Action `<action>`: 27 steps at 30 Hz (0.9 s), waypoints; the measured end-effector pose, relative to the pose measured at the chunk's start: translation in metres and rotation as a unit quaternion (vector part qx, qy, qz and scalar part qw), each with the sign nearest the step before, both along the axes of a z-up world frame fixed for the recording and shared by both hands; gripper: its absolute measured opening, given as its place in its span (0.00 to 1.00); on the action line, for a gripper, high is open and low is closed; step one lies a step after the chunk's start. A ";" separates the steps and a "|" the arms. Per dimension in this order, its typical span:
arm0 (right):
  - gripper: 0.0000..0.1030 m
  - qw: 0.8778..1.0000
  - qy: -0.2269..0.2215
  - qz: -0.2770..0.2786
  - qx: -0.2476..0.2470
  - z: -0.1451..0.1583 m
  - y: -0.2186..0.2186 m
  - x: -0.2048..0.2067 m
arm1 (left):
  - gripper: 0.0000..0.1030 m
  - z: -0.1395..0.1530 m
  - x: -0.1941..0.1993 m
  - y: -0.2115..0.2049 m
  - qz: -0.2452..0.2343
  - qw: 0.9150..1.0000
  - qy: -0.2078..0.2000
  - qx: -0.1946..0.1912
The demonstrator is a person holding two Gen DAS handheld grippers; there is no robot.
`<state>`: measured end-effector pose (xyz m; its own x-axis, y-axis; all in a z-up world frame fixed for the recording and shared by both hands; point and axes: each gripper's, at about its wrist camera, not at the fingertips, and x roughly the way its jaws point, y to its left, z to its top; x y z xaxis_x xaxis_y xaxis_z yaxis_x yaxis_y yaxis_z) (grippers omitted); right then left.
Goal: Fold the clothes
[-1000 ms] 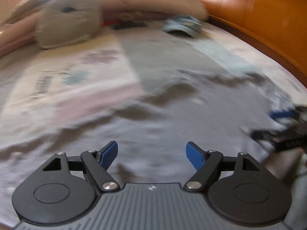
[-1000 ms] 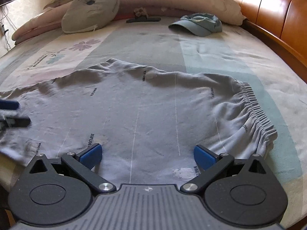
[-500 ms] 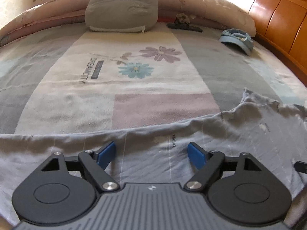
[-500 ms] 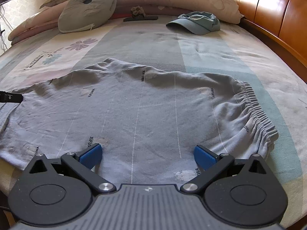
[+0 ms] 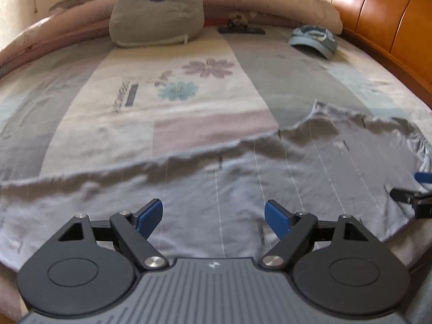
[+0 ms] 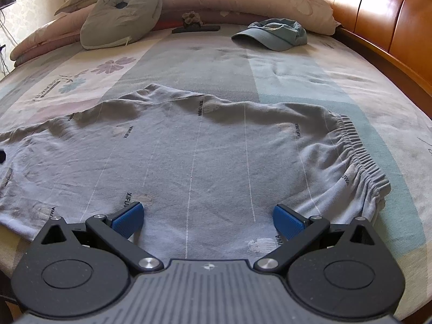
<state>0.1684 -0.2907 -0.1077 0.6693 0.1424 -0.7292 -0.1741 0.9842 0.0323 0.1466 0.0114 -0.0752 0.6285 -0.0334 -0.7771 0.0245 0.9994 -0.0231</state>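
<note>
Left wrist view: the left gripper (image 5: pixel 213 216) points down at the near part of the bed, its blue fingers (image 5: pixel 149 214) spread wide and released, with nothing pinched between them.
Right wrist view: the right gripper (image 6: pixel 208 220) has its blue fingers (image 6: pixel 128 220) spread wide and released too, over the near edge of the cloth; whether the tips touch the cloth I cannot tell.
Garment: grey trousers (image 6: pixel 194 159) with thin pale stripes and small printed lettering lie spread flat across the near half of the bed; in the left wrist view they (image 5: pixel 243 189) fill the lower frame from 9 o'clock to 3 o'clock.
Waistband: the gathered elastic waistband (image 6: pixel 359 159) sits at 3 o'clock in the right wrist view, wrinkled and slightly bunched.
Other gripper seen: the right gripper's tips show at 3 o'clock of the left wrist view, just above the cloth.
Bed: patchwork bedsheet (image 5: pixel 167 91) with flower prints lies under the trousers.
Far end: a grey cushion (image 5: pixel 158 13) at 12 o'clock, a blue cap (image 6: pixel 272 35) at 1 o'clock, well apart from the trousers.
Headboard: wooden headboard (image 6: pixel 378 19) along the right side, 2 o'clock.
</note>
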 end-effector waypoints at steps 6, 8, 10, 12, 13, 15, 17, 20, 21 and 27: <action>1.00 1.000 -0.012 -0.001 0.003 -0.002 -0.001 -0.004 | 0.81 -0.017 -0.023 0.003 0.003 1.000 0.016 -0.001; 1.00 1.000 -0.015 -0.001 0.003 -0.002 -0.001 -0.004 | 0.81 -0.015 -0.030 0.002 -0.002 1.000 0.014 0.007; 1.00 1.000 -0.017 -0.001 0.003 -0.003 -0.001 -0.005 | 0.81 -0.013 -0.032 0.003 -0.001 1.000 0.006 0.005; 1.00 1.000 -0.019 -0.001 0.003 -0.003 -0.001 -0.005 | 0.82 -0.016 -0.030 0.005 0.003 1.000 0.009 0.002; 1.00 1.000 -0.019 -0.001 0.002 -0.003 -0.001 -0.005 | 0.82 -0.018 -0.029 0.005 0.002 1.000 0.012 0.007; 1.00 1.000 -0.009 -0.005 0.000 -0.001 0.001 -0.005 | 0.83 -0.019 -0.031 0.002 -0.005 1.000 0.010 0.019; 1.00 1.000 0.007 -0.013 -0.007 0.006 0.005 -0.006 | 0.83 -0.016 -0.032 0.002 -0.006 1.000 0.009 0.016; 1.00 1.000 -0.012 0.014 0.005 0.018 0.018 -0.015 | 0.83 -0.013 -0.030 0.001 -0.007 1.000 -0.001 0.016; 1.00 0.999 -0.020 0.027 0.010 0.021 0.023 -0.018 | 0.83 -0.014 -0.029 0.000 -0.008 1.000 0.001 0.017; 1.00 0.998 0.000 0.068 -0.011 0.000 0.049 -0.024 | 0.84 -0.019 -0.032 -0.001 -0.011 1.000 0.004 0.015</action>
<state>0.1440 -0.2420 -0.1079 0.6453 0.2164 -0.7326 -0.3067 0.9518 0.0110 0.1148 0.0103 -0.0939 0.6217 -0.0234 -0.7829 0.0465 0.9989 0.0071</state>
